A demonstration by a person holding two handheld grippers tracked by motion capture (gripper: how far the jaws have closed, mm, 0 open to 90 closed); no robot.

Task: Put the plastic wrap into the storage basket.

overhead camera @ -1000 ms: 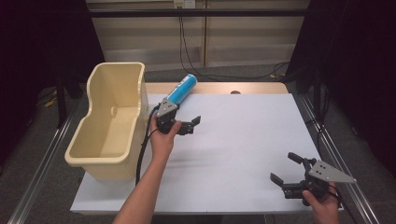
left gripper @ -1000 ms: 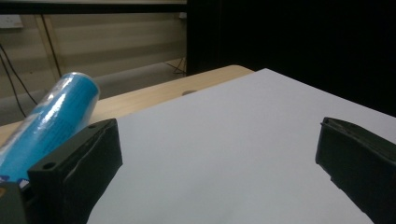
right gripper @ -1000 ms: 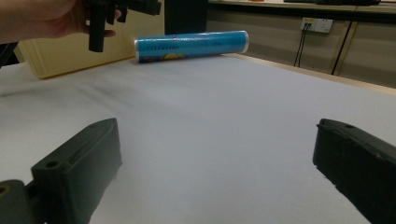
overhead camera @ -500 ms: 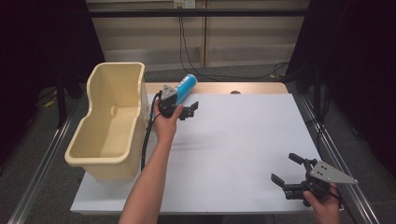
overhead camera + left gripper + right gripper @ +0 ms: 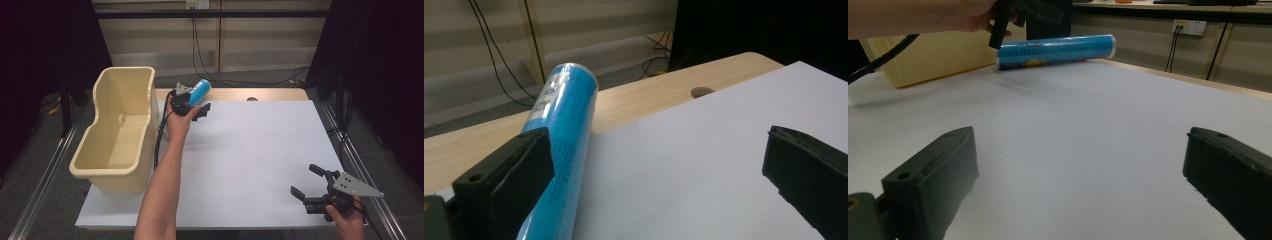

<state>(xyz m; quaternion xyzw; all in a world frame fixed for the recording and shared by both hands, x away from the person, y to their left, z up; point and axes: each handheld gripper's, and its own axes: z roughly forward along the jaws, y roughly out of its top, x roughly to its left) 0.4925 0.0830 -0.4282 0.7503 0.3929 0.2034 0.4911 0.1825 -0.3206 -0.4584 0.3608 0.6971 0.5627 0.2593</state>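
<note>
Two grippers work over a white table (image 5: pixel 250 165). Left gripper (image 5: pixel 194 106) sits at 11 o'clock on the table, jaws spread wide, holding nothing. A blue cylindrical can (image 5: pixel 198 92) lies on its side at the far edge, half on the white sheet and half on the wooden strip (image 5: pixel 649 95); in the left gripper view the can (image 5: pixel 561 150) lies just behind the left jaw, outside the gap between the jaws. Right gripper (image 5: pixel 312 185) rests at 5 o'clock, jaws apart and empty, well clear of the can (image 5: pixel 1055 50). A cream plastic bin (image 5: pixel 117 132) stands at 9 o'clock, off the table's left edge.
</note>
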